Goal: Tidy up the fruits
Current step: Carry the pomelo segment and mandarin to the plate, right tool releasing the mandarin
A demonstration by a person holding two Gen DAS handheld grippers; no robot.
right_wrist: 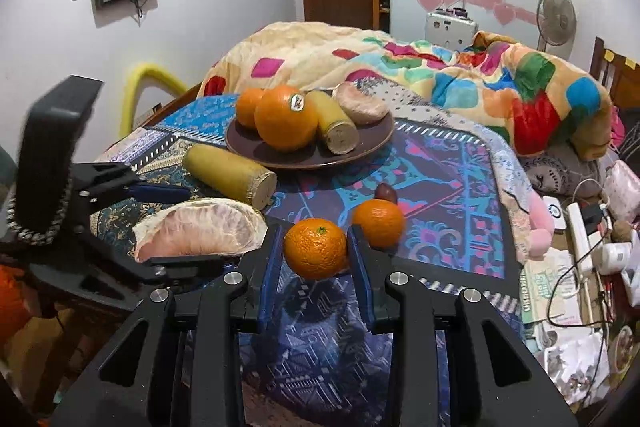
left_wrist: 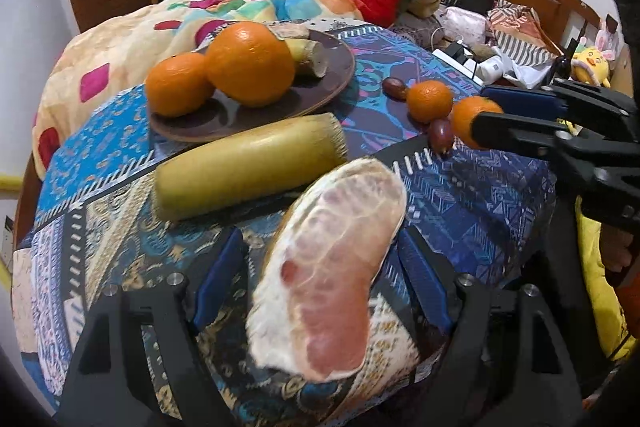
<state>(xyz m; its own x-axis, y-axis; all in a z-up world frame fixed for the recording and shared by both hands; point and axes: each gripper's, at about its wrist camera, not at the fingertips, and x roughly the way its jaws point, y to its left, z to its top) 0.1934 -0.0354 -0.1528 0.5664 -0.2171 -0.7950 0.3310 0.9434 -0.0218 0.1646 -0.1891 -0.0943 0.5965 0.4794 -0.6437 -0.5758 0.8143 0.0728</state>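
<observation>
A peeled pomelo segment (left_wrist: 332,267) lies on the patterned cloth between the blue pads of my left gripper (left_wrist: 320,239). The jaws stand wide and cloth shows beside the left pad, so it is open. My right gripper (right_wrist: 315,233) is shut on a mandarin (right_wrist: 316,247), with a pad against each side; the left wrist view shows it at the right (left_wrist: 480,109). Just behind lies a second mandarin (right_wrist: 378,223). A brown plate (left_wrist: 336,83) holds two oranges (left_wrist: 250,63), a sugarcane piece and another pomelo segment. A larger sugarcane piece (left_wrist: 248,167) lies in front of the plate.
Two dark red jujubes (left_wrist: 441,135) lie beside the mandarins. A bed with a colourful blanket (right_wrist: 480,79) rises behind the table. Cables, a power strip (right_wrist: 580,227) and small clutter fill the right side. The cloth's near edge drops off below the grippers.
</observation>
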